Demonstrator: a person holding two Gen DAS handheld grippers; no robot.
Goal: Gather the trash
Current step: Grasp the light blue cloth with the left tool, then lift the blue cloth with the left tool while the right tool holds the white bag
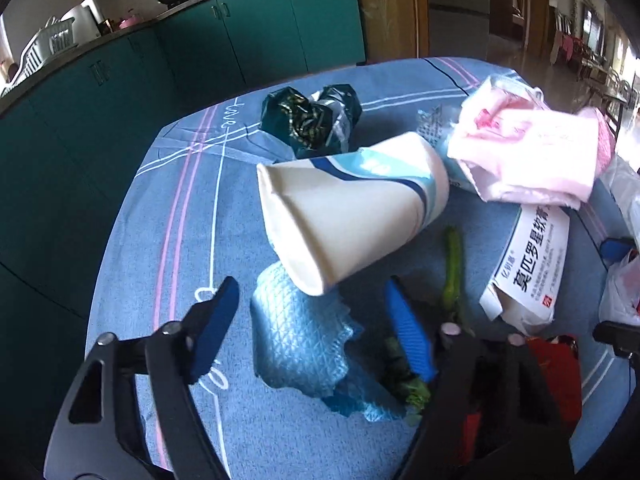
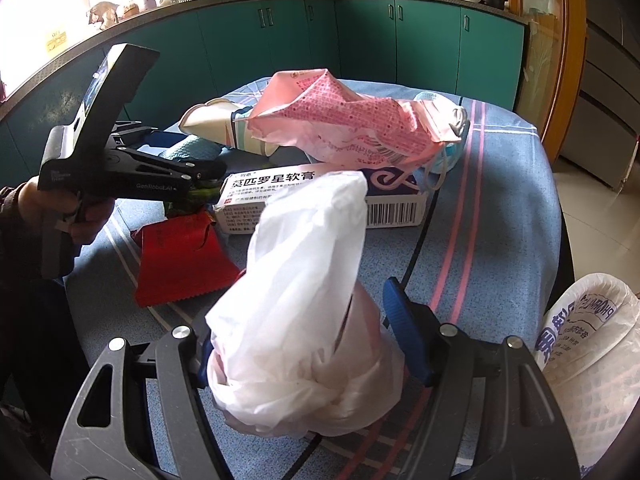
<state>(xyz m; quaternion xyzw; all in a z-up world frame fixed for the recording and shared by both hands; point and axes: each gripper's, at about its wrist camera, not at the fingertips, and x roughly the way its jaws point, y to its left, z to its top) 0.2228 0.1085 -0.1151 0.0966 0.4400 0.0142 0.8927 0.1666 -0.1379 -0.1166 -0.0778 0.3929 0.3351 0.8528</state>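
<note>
The left gripper point(image 1: 308, 332) stands with its blue pads apart, unclenched, nothing pressed between them; between the pads lies a torn piece of light blue quilted plastic wrap point(image 1: 298, 344), and just beyond their tips the crushed white paper cup with blue wave stripes point(image 1: 352, 208) lies on its side over that wrap; hard against the right-hand pad runs a green vegetable stalk point(image 1: 452, 276), with a red foil wrapper point(image 2: 180, 256) just beside it. Farther out sit the white cardboard ointment box point(image 1: 528, 272), the crumpled pink paper packet point(image 1: 528, 156) and a dark green foil wrapper point(image 1: 312, 116), all on the blue striped tablecloth point(image 1: 180, 208).

The right gripper point(image 2: 296, 336) is clamped on a bunched white plastic bag point(image 2: 304, 264), whose top rises ahead of its pads.

Risks, as I judge them: the wrap is thin and flat, so the pads may slide over it or pinch the cloth instead; the stalk beside the right-hand pad may get caught up with it; lifting the wrap could roll the cup off the table; the bag's mouth looks bunched, so dropped trash may miss it.
</note>
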